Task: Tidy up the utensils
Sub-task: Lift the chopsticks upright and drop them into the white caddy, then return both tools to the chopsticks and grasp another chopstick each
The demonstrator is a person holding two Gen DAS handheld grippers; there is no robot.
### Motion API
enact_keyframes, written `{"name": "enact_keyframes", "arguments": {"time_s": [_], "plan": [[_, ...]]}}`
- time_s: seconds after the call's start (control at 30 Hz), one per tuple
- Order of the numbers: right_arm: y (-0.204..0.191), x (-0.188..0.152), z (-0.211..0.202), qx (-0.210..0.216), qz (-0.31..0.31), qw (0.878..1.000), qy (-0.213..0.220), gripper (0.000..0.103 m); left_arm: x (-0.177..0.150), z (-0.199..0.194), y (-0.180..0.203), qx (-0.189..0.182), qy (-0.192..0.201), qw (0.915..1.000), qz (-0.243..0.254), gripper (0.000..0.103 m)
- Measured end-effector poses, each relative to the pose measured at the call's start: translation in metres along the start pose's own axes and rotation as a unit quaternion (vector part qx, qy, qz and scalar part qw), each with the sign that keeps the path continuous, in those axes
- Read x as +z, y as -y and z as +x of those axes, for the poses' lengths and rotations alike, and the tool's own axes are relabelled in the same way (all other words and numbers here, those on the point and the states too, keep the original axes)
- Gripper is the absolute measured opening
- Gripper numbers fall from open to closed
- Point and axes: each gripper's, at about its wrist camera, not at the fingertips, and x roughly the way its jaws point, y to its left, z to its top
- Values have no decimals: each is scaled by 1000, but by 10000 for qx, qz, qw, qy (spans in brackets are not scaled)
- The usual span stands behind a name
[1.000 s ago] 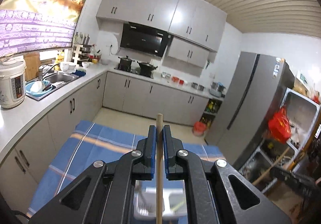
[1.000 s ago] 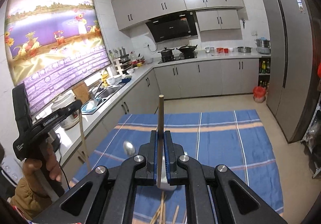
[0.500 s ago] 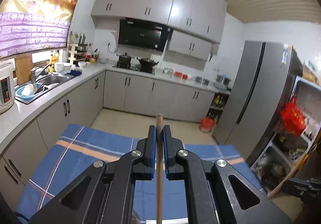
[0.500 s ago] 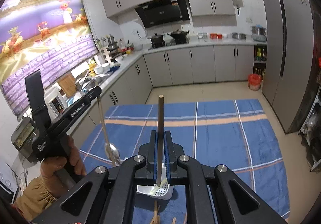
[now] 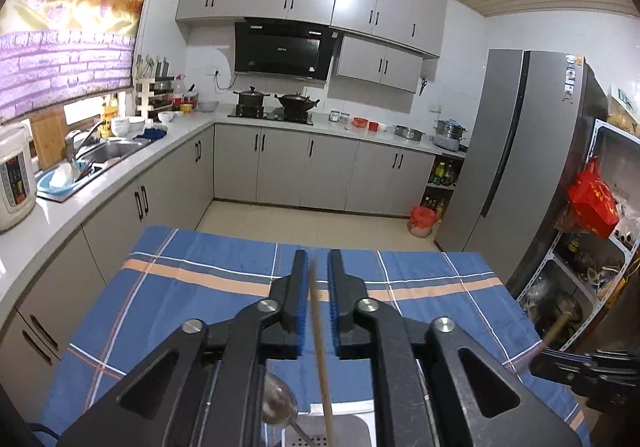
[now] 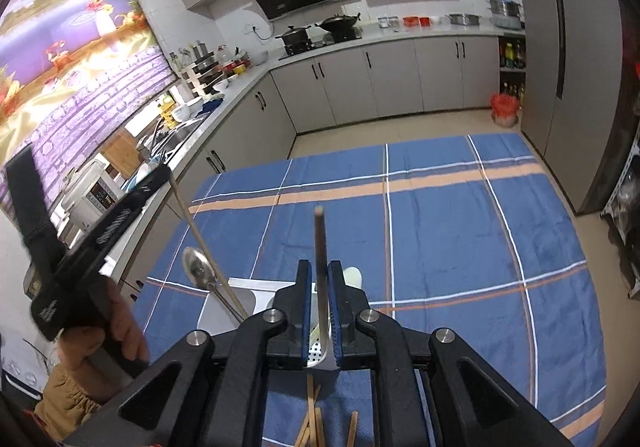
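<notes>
Left gripper (image 5: 316, 303) has just been opening its jaws: a pale wooden chopstick (image 5: 320, 343) stands in the gap, touching neither blue pad as far as the left wrist view shows. Right gripper (image 6: 319, 303) stands narrow, its pads pressed on a dark chopstick (image 6: 319, 247) that rises upright from them.

Most of the white perforated utensil holder (image 6: 240, 299) is hidden behind the black gripper frames; only its rim and some hole-dotted walls show, and which compartment each chopstick points into cannot be told. A metal spoon (image 6: 199, 267) leans out of it, bowl up.

A blue plaid tablecloth (image 6: 440, 231) covers the table, set in a kitchen with grey cabinets (image 5: 304, 171), a tall grey refrigerator (image 5: 516, 167), a black range hood (image 5: 282, 51) and a sink (image 5: 108, 151) on the left counter.

Only the right wrist view shows the person's hand (image 6: 120, 323) on the left gripper's handle, and loose wooden chopsticks (image 6: 316, 423) lying on the cloth, cut off by the bottom edge.
</notes>
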Motion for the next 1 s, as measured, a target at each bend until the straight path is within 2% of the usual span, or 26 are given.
{"name": "enact_keyframes", "arguments": {"time_s": [0.03,0.1,0.17,0.33,0.47,0.53,0.63,0.73,0.87,0.9,1.0], "plan": [[-1,0,0,-10,11,10000,-2,11,1,-7,0,7,47,10000,19,23],[-1,1,-1,-44,3,10000,13,19,4,-22,-1,49,156,9999,34,29],[-3,1,-2,-27,-8,10000,29,27,6,-38,-3,84,254,9996,24,31],[-9,-1,-13,73,-60,9999,119,28,11,-82,-8,144,450,9989,-63,35],[-9,-12,-30,152,-92,9997,165,31,3,-124,-14,214,491,9984,-176,39],[-4,-21,-40,173,-127,9996,169,39,-7,-140,-15,187,412,9986,-289,42],[12,-50,-51,147,-191,9997,-51,44,-33,-154,-14,143,43,9992,-361,45],[34,-93,-48,49,-231,9982,-556,44,-79,-151,-8,78,-683,9970,-366,45],[63,-152,-37,-241,-312,9915,-1239,44,-149,-137,6,-221,-1772,9831,-395,45],[68,-163,-36,-287,-301,9901,-1341,42,-170,-130,11,-366,-2098,9762,-402,45],[87,-197,-34,-283,-126,9864,-1611,39,-214,-118,27,-521,-2689,9615,-201,44]]}}
